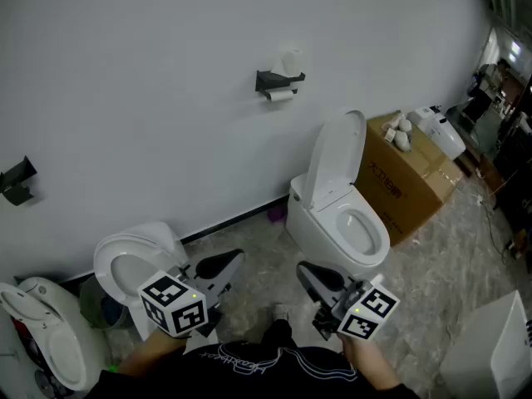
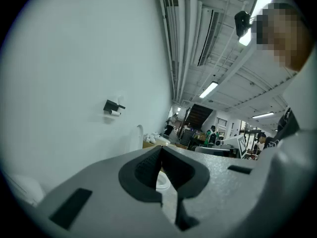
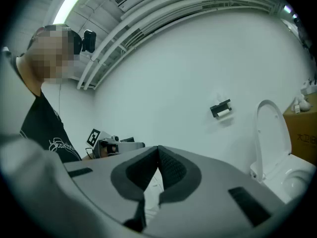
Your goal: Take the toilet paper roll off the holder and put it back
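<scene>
Toilet paper roll [image 1: 281,95] hanging on the black holder [image 1: 274,79], mounted high on the white wall [image 1: 125,73]. Well apart from both grippers, untouched.

Left gripper [image 1: 236,259] held low in front of the person, pads pressed together at the tips, nothing between them. Right gripper [image 1: 304,269] near it on the other side, likewise closed and empty. Both aimed up toward the wall, over grey marbled floor [image 1: 258,235].

Below and right of the holder, a white toilet [image 1: 337,223] with its lid raised against the wall. Just beside that, a cardboard box [image 1: 411,177] with small pale things on top, too small to name. At the left, a second toilet [image 1: 125,264], lid up, close to the left gripper.
</scene>
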The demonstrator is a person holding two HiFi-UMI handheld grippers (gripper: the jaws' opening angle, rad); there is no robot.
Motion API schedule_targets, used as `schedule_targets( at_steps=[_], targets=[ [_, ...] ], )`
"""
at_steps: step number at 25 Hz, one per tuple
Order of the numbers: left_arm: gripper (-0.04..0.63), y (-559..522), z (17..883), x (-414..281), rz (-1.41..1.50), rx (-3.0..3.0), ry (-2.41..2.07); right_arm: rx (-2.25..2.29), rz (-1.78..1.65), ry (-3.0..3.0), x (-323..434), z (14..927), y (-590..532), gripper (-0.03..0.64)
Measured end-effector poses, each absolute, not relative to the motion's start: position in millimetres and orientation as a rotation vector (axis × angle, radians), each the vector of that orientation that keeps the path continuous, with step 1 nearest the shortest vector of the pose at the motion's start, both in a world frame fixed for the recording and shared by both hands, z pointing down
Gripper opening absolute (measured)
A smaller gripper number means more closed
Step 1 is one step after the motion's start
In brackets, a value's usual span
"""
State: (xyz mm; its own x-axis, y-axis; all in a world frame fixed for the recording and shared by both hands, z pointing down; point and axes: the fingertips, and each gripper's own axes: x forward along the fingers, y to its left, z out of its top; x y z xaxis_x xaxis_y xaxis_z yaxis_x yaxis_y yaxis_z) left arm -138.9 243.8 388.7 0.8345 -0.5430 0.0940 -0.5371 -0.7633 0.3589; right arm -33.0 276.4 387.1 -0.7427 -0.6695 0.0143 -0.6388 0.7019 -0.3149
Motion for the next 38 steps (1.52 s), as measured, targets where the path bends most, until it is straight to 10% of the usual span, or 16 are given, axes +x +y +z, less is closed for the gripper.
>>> schedule_targets(
  at_steps=[14, 23, 38],
  targets=[
    [0.005, 251, 390, -142, 0.003, 2.647, -0.81, -1.161, -0.367, 2.785, -26, 378, 278, 0.008],
    [0.005, 237, 397, -143, 0.003, 2.619, -0.825, -1.332, -0.301, 2.781, -8, 384, 251, 0.332],
    [0.005, 147, 395, -73, 0.029, 2.604, -0.832, -1.29, -0.292, 2.805, 57, 377, 161, 0.37]
  ],
)
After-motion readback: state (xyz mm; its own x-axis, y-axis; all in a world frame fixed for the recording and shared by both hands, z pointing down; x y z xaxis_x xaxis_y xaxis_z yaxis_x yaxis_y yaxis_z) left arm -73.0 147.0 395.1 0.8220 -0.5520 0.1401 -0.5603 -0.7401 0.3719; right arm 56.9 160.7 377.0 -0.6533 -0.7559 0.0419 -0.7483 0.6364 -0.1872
